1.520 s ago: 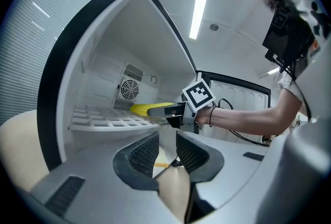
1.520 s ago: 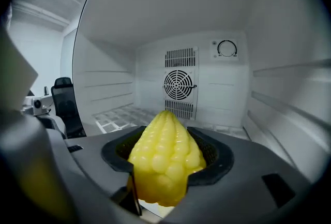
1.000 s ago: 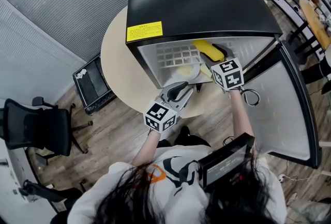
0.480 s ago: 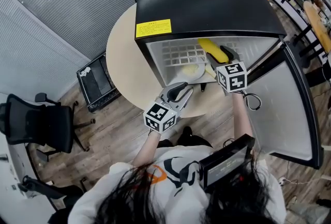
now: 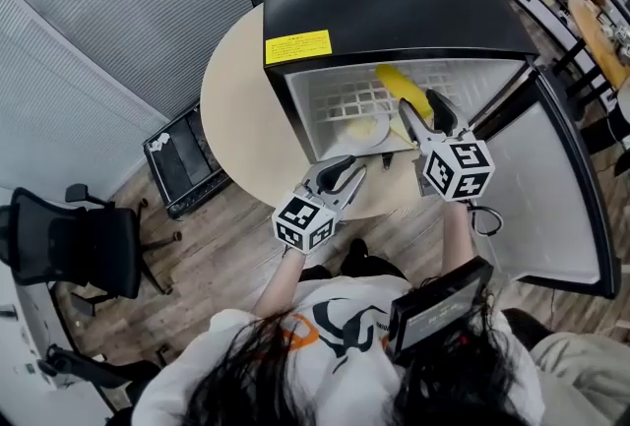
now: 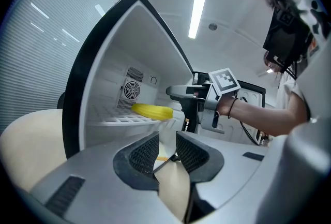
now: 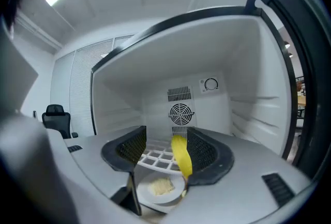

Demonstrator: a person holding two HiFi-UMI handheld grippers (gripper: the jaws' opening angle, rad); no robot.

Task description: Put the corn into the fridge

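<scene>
The fridge (image 5: 394, 1) stands on the right part of the table (image 5: 236, 109), its door (image 5: 551, 188) swung open to the right (the opening faces the table's front edge). Inside, the corn (image 5: 404, 90) lies on the shelf (image 5: 345, 104) toward its right side, and a plate (image 5: 366, 131) sits lower, under the shelf's front edge. The right gripper (image 5: 421, 109) is at the right of the opening, and the left gripper (image 5: 340, 173) is left of it, over the table's front edge.
</scene>
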